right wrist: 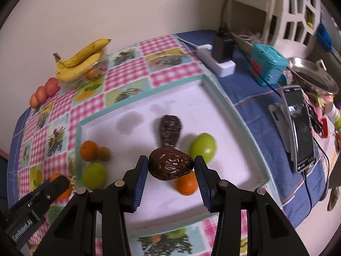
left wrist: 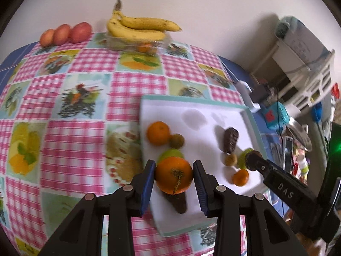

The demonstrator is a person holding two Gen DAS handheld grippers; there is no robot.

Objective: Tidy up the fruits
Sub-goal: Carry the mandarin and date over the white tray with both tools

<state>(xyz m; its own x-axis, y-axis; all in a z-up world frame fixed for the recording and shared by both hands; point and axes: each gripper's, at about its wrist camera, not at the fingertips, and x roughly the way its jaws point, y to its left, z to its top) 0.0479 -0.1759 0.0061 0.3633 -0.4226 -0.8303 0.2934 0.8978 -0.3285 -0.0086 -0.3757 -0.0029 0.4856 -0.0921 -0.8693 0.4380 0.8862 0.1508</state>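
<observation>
Stemmed orange in left gripper, wrinkled dark avocado in right gripper

Plain off-white wall straight ahead of the tongs. Table wears a pink-checked picture tablecloth over blue cloth. White lattice-sided shelf unit far right, against the wall. Soft, even light.

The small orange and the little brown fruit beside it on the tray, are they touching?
Touching: the left wrist view shows the small orange pressed against the brown fruit, no gap.
</observation>
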